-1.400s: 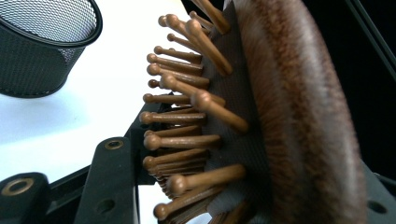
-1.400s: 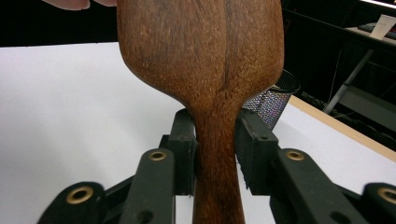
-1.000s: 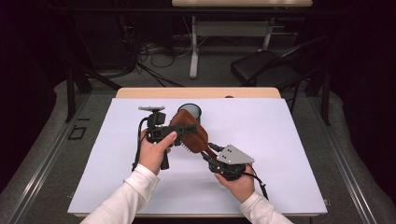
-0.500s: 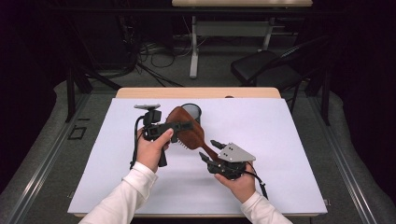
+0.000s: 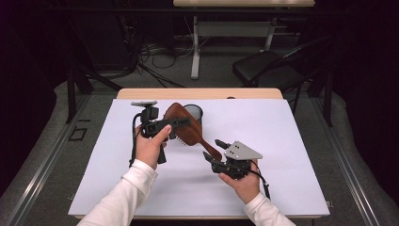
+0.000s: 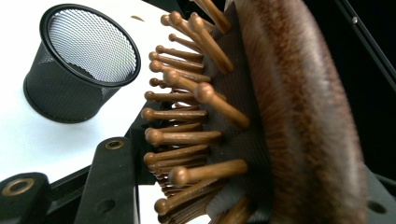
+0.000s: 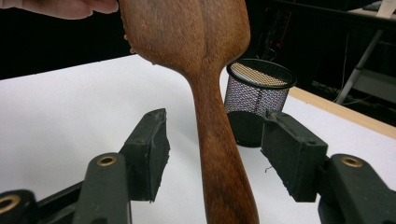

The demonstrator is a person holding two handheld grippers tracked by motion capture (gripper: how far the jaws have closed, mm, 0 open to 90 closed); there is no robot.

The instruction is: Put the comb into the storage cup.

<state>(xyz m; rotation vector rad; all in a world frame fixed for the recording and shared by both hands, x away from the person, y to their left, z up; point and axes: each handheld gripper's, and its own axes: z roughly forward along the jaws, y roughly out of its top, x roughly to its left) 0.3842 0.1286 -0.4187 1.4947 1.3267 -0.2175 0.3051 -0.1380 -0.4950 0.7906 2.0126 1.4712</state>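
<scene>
Now the left gripper is clamped on the hairbrush head, while the right gripper has just been opening, handle loose between its pads, beside the mesh cup.

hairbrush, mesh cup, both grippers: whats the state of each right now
hairbrush: lifted off the table, head clamped, handle free
mesh cup: upright on the table, nothing visible inside
left gripper: shut on the hairbrush head
right gripper: jaws have just been opening, pads clear of the handle that sits between them
</scene>
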